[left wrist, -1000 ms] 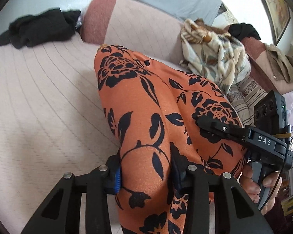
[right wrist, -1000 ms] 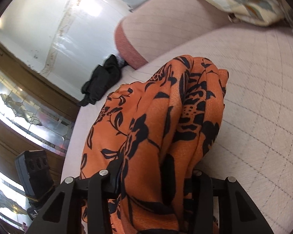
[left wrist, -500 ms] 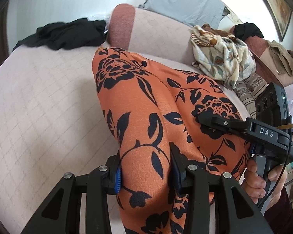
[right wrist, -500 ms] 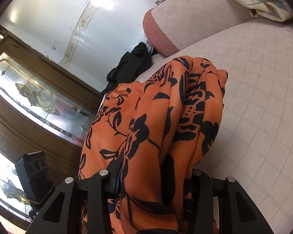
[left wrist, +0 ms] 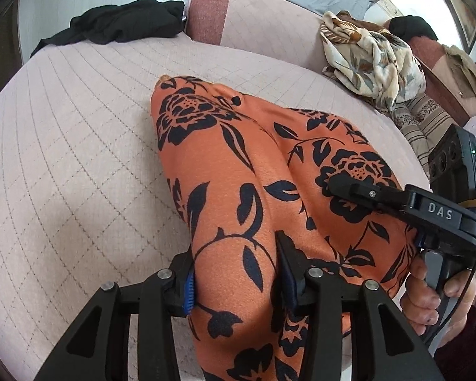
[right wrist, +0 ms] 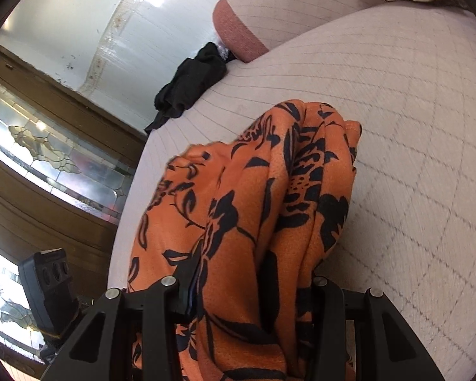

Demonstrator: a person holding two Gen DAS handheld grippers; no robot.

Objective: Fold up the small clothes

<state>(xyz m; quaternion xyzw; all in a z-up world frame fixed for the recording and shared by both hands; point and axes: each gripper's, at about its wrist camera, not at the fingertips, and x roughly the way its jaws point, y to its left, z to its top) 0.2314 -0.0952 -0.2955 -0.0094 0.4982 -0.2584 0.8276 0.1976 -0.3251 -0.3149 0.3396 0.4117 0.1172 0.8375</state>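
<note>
An orange garment with black flowers (left wrist: 238, 174) hangs bunched between both grippers, its far end resting on the pink quilted bed (left wrist: 63, 158). My left gripper (left wrist: 238, 282) has a thick fold between its blue pads; its jaws are opening, but both pads still touch the cloth. My right gripper (right wrist: 250, 289) is shut on another bunched fold of the same garment (right wrist: 269, 206). In the left wrist view the right gripper (left wrist: 336, 187) reaches in from the right with a hand on its handle.
A black garment (left wrist: 117, 22) lies at the bed's far left by a pink and rust bolster (left wrist: 209, 9). A cream floral cloth (left wrist: 371, 60) is heaped at the back right. A wooden door with patterned glass (right wrist: 47, 146) stands beyond the bed's edge.
Both grippers have carried the orange garment sideways across the bed and slightly lower. The black garment and bolster have shifted right in the left wrist view. Both grips hold.
</note>
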